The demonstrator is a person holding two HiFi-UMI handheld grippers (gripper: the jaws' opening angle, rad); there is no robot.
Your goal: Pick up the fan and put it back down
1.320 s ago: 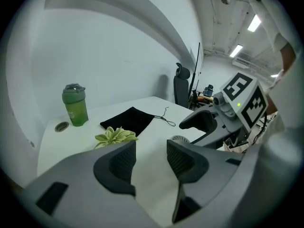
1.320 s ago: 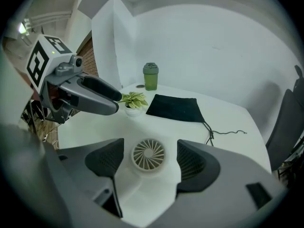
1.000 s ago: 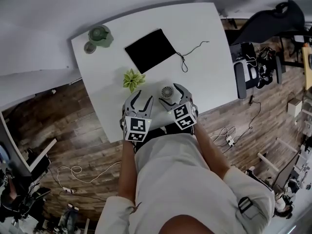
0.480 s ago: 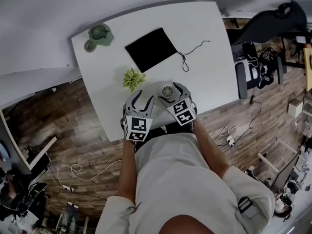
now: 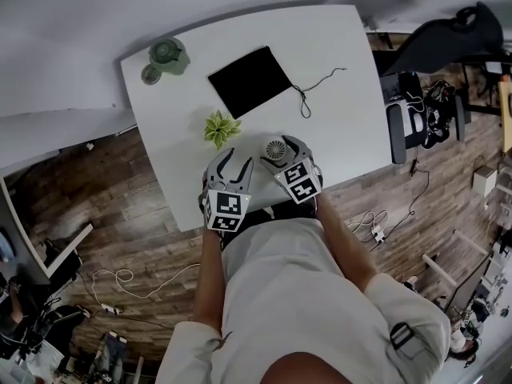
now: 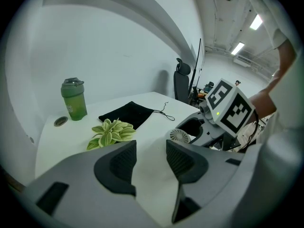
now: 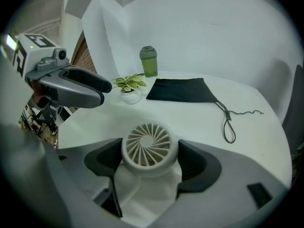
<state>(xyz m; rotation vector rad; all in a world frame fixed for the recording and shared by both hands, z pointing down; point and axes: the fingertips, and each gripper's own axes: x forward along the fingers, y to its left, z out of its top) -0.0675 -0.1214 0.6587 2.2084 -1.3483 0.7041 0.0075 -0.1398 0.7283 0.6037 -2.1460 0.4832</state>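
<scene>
The right gripper (image 7: 151, 153) is closing on the white fan (image 7: 150, 141), its pads meeting both sides. The fan stands on the white table (image 5: 336, 70), just right of the potted plant (image 5: 220, 128) and nearer the person. Below the plant, the left gripper (image 6: 151, 158) hangs with jaws apart, empty.

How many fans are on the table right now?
1: the small white fan stands near the table's front edge, between the right tongs' closing jaws. None seems hidden.
</scene>
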